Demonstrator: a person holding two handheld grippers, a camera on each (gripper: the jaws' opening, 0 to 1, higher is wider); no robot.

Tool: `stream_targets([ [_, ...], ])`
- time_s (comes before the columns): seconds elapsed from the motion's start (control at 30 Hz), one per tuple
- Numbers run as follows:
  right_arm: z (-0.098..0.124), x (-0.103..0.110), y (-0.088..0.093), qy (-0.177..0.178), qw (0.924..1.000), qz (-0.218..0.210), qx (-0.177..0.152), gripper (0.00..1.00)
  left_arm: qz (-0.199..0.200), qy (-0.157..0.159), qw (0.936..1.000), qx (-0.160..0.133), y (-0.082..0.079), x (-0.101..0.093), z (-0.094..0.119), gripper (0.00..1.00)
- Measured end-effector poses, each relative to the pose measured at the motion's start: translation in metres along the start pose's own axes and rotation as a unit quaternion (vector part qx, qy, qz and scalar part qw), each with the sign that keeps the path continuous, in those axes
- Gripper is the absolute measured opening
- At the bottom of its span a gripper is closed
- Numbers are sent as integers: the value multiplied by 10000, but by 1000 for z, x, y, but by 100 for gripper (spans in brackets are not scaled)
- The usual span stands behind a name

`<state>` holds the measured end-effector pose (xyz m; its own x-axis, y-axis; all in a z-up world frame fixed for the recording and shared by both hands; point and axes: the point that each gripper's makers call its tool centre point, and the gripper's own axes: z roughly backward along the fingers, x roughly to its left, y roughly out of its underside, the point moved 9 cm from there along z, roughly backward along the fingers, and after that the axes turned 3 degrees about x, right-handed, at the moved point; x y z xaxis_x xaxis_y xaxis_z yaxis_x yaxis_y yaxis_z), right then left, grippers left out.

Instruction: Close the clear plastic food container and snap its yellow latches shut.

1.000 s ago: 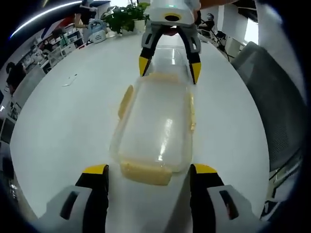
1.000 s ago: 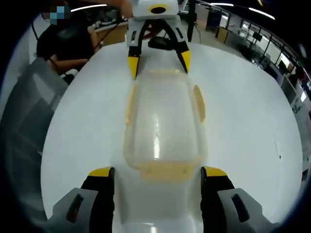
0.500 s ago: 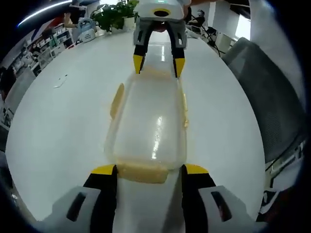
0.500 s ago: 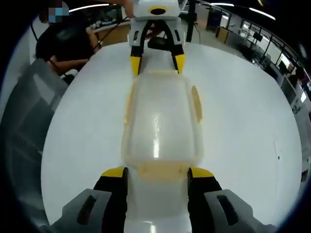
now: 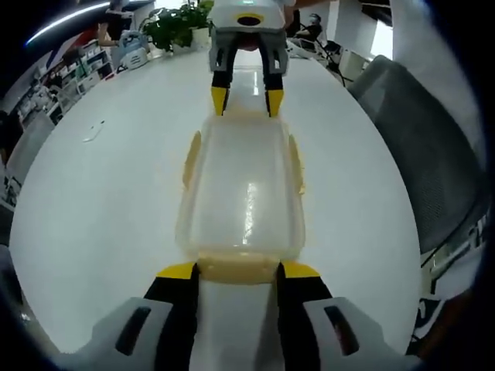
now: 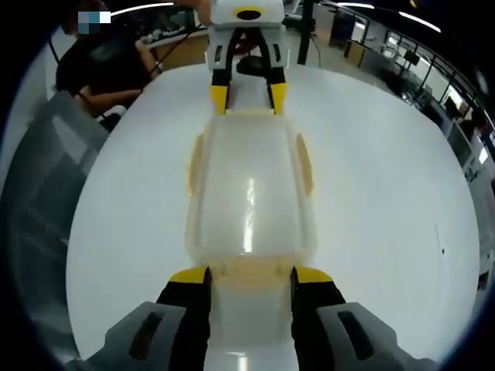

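Observation:
The clear plastic container [image 5: 241, 185] lies lengthwise on the white table [image 5: 100, 201] with its lid on. Yellow latches show on its long sides [image 5: 190, 158] and at both ends. In the left gripper view, my left gripper [image 5: 237, 272] has its jaws closed in against the near end latch [image 5: 237, 267]. My right gripper [image 5: 247, 100] pinches the far end latch. In the right gripper view the same container [image 6: 249, 185] runs away from me. There my right gripper [image 6: 251, 276] clasps its near end latch [image 6: 251, 270], and the left gripper [image 6: 248, 96] holds the opposite end.
A grey chair [image 5: 421, 124] stands at the table's right edge and potted plants [image 5: 182, 23] at its far end. In the right gripper view a seated person [image 6: 100, 69] and another grey chair [image 6: 39, 178] are on the left. A small scrap [image 5: 93, 131] lies on the table.
Both grippers' jaws have narrowed from wide open and moved in onto the container's two end latches. The container itself has stayed on the table.

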<state>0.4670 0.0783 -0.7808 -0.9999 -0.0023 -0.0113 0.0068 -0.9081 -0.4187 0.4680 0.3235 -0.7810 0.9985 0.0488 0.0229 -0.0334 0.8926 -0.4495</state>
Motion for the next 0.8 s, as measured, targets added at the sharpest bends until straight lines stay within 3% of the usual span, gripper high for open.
stream_targets([
  [0.2, -1, 1, -1, -2, 10000, -10, 40, 40, 33, -25, 9999, 129, -2, -1, 1, 40],
  [0.37, -3, 1, -7, 8, 9994, -21, 342, 40, 16, -41, 9997, 232, -4, -2, 1, 40],
  [0.8, -2, 1, -6, 3, 9992, -57, 401, 38, -22, -100, 9995, 306, -5, -4, 2, 39],
])
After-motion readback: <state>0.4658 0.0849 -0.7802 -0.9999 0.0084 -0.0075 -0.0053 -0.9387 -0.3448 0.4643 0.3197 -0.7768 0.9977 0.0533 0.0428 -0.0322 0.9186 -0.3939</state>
